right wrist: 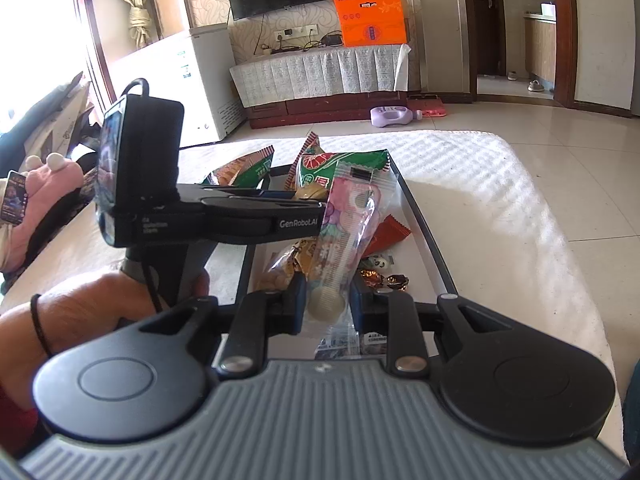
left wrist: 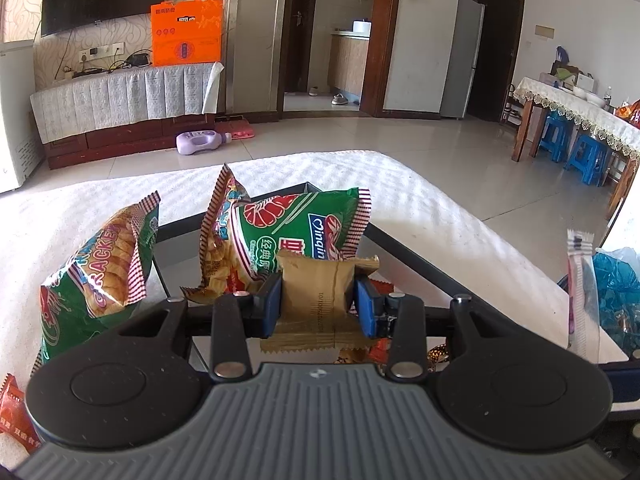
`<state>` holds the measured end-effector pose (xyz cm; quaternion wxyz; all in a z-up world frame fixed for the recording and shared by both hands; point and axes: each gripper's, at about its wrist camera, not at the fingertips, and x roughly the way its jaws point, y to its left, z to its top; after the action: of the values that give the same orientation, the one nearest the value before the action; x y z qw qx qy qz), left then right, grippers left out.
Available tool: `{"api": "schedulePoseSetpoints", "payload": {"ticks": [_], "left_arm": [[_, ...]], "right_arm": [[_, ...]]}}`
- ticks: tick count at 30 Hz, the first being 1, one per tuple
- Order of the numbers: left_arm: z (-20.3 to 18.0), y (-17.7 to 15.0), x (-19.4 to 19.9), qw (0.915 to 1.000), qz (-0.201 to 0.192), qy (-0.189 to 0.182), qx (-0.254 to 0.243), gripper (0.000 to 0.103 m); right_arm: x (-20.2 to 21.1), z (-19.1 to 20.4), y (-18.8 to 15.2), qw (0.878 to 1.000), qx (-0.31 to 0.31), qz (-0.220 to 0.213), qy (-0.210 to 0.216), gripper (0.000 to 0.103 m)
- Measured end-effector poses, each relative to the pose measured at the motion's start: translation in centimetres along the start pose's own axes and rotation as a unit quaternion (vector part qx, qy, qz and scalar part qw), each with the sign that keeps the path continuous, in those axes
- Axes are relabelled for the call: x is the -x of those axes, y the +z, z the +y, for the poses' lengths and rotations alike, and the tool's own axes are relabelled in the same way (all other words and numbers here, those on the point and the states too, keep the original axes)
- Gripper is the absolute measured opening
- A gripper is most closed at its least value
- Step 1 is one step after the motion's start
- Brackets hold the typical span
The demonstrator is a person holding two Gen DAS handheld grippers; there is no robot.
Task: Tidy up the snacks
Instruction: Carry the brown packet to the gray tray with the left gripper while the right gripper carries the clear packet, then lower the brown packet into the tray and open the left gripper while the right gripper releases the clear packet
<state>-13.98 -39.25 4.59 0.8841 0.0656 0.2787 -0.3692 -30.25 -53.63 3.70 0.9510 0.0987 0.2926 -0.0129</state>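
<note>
Left wrist view shows the left gripper (left wrist: pixel 318 300) closed on a tan snack packet (left wrist: pixel 316 284), its two blue pads pressed against the packet's sides, holding it upright above the near part of a black-framed tray (left wrist: pixel 404 248). Just beyond the packet, two green shrimp cracker bags stand in the tray: one (left wrist: pixel 296 232) leaning at the tray's far end, the other (left wrist: pixel 100 276) over its left edge. The tray lies on a white textured cloth (left wrist: pixel 420 196) covering the table. A red wrapper (left wrist: pixel 16 412) lies at the table's near left corner.

Right wrist view shows the right gripper (right wrist: pixel 326 300) clamped on a clear packet of pastel candy (right wrist: pixel 348 224), which stands tilted above the tray's near end. Below it in the tray lie small wrapped sweets (right wrist: pixel 384 278) and a red-orange wrapper (right wrist: pixel 386 234). The person's left hand (right wrist: pixel 96 304) grips the other tool's handle at the tray's left edge.
</note>
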Motion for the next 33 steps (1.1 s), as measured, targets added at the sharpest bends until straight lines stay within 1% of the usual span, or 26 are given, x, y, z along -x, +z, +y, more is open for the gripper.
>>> {"api": "schedulePoseSetpoints", "payload": {"ticks": [15, 24, 26, 28, 29, 30, 31, 33], "left_arm": [[0.2, 0.1, -1.5, 0.9999, 0.005, 0.002, 0.009, 0.044], [0.0, -0.3, -2.7, 0.9997, 0.019, 0.012, 0.008, 0.046], [0.0, -0.4, -2.9, 0.9996, 0.021, 0.013, 0.010, 0.050], [0.1, -0.4, -3.0, 0.9996, 0.021, 0.019, 0.009, 0.062], [0.1, -0.5, -3.0, 0.9995, 0.021, 0.022, 0.008, 0.066], [0.1, -0.6, -2.9, 0.9994, 0.020, 0.026, 0.008, 0.071], [0.1, -0.6, -2.9, 0.9994, 0.020, 0.028, 0.009, 0.074], [0.2, -0.7, -2.7, 0.9993, 0.019, 0.030, 0.011, 0.077]], "right_arm": [[0.1, -0.2, -0.1, 1.000, 0.001, 0.003, -0.003, 0.026], [-0.1, -0.5, -0.2, 1.000, -0.001, 0.009, -0.011, 0.026], [-0.2, -0.6, -0.2, 1.000, -0.002, 0.010, -0.013, 0.026], [-0.3, -0.8, -0.3, 1.000, -0.004, 0.012, -0.015, 0.026], [-0.3, -0.8, -0.3, 1.000, -0.006, 0.013, -0.016, 0.026], [-0.4, -0.8, -0.3, 1.000, -0.006, 0.014, -0.016, 0.026], [-0.6, -0.9, -0.3, 1.000, -0.006, 0.015, -0.015, 0.026], [-1.0, -0.5, -0.3, 1.000, -0.003, 0.021, -0.013, 0.026]]}}
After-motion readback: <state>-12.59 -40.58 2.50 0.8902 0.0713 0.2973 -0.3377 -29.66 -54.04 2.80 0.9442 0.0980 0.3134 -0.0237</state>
